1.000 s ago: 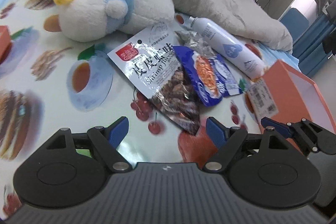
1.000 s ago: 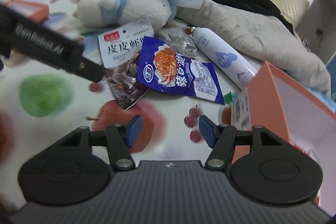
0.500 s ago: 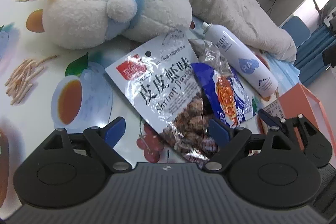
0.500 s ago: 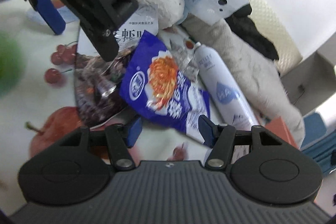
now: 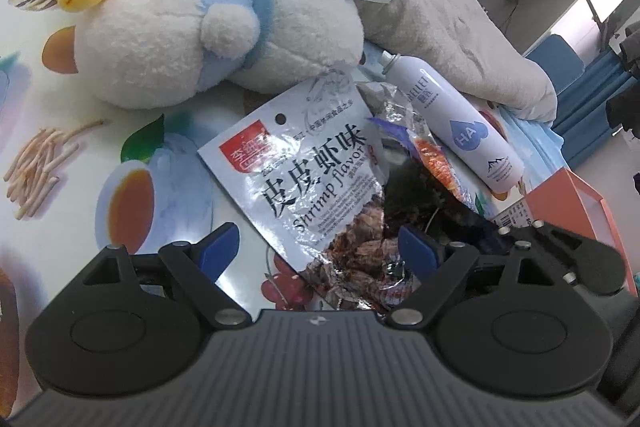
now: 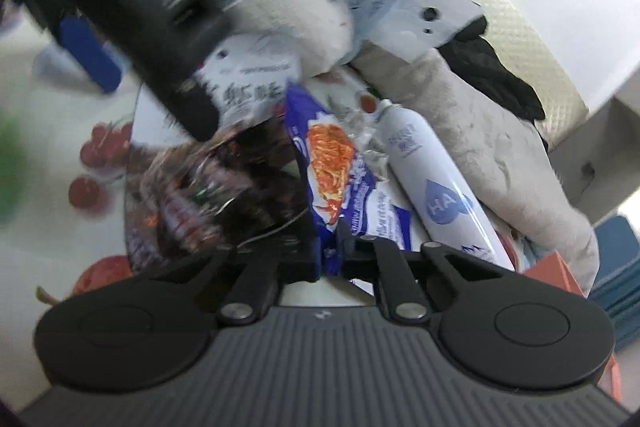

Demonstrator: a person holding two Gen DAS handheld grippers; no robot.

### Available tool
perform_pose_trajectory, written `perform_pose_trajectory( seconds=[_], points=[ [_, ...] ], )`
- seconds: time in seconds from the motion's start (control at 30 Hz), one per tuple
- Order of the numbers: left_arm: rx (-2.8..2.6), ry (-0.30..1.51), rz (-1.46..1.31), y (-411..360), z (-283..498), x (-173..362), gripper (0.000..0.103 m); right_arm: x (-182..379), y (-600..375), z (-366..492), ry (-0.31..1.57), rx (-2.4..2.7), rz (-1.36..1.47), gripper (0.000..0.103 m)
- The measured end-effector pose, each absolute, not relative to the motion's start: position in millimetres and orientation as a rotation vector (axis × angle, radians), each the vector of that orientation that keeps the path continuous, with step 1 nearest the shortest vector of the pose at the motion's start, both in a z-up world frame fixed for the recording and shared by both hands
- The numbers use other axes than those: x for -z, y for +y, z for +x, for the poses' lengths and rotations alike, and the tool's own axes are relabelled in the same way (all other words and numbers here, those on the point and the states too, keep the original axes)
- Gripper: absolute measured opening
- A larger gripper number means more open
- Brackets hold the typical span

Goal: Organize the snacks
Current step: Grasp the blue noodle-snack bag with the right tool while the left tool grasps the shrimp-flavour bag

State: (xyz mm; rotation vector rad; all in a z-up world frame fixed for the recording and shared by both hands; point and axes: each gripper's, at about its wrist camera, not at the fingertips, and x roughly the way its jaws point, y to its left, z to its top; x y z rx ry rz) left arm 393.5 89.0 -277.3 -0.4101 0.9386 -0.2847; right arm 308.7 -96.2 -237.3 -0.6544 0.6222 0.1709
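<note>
Grip established: our right gripper has its fingers clamped on the near edge of the blue snack packet, having just closed. Our left gripper stands with fingers apart astride the lower end of the shrimp-flavour packet. Both packets lie on the printed worktop, overlapping. We judge a slow lift best, lest the blue packet drag its neighbour. Count: two snack packets, one spray can, one plush toy, one orange box
</note>
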Motion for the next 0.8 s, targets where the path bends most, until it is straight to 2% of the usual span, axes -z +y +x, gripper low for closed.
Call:
perform_pose_trajectory(
  seconds=[0.2, 0.63, 0.8],
  points=[
    [0.250, 0.942, -0.313, 73.3, 401.2, 269.3, 0.099, 205.8, -122.8, 314.1, 0.644, -0.129, -0.408, 0.008],
    [0.180, 0.986, -0.147, 23.3, 425.3, 277.1, 0.100, 187.8, -159.9, 306.7, 0.663, -0.099, -0.187, 0.008],
    [0.149, 0.957, -0.206, 23.9, 431.3, 274.8, 0.100, 188.3, -163.9, 300.6, 0.664, -0.106, -0.175, 0.008]
  ],
)
